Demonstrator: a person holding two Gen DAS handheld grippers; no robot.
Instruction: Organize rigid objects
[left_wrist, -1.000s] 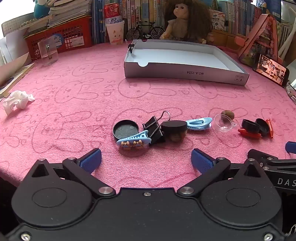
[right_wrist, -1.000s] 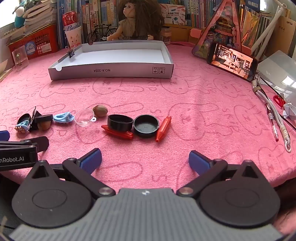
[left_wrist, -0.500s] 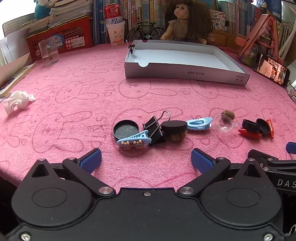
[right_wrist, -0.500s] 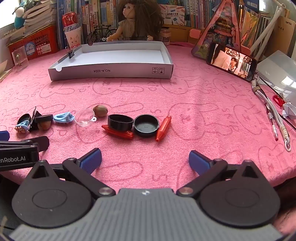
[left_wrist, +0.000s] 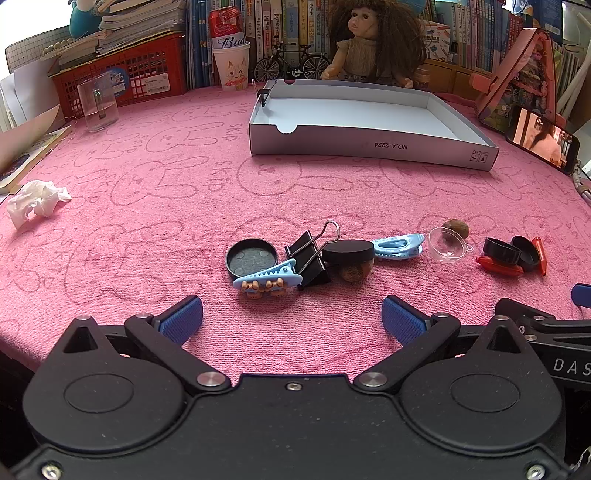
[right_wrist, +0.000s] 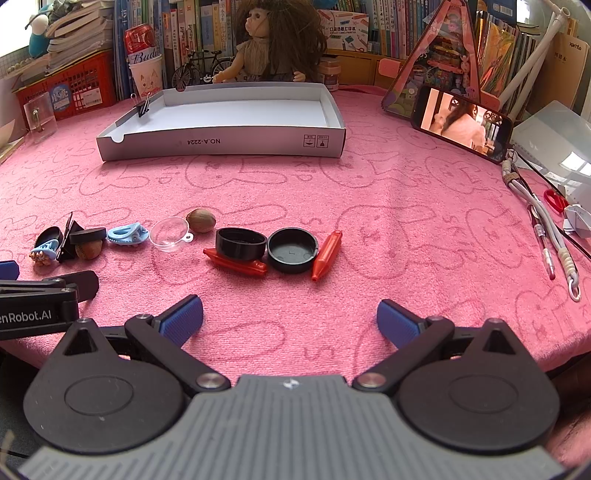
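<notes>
The left gripper (left_wrist: 291, 314) is hovering with its blue pads spread wide and nothing between them; the right gripper (right_wrist: 290, 317) is doing the same, fingers apart and empty.

Just ahead of the left fingers a cluster is lying on the pink towel (left_wrist: 147, 221): a blue hair clip (left_wrist: 266, 277) nearest, touching an open black lid (left_wrist: 251, 257) behind it and a black binder clip (left_wrist: 310, 258) to its right, then a black disc (left_wrist: 348, 251) resting on a brown nut.

Ahead of the right fingers, two black caps (right_wrist: 266, 247) are sitting side by side, flanked by a red crayon-like piece (right_wrist: 327, 254).

Well beyond both groups the shallow white box (left_wrist: 369, 144) is waiting, empty except for a clip on its rim.

Judging from this, the pickup is only beginning. Each gripper would do best taking the nearest loose piece first, closing across its narrow width, so neighbours are not dragged along.
</notes>
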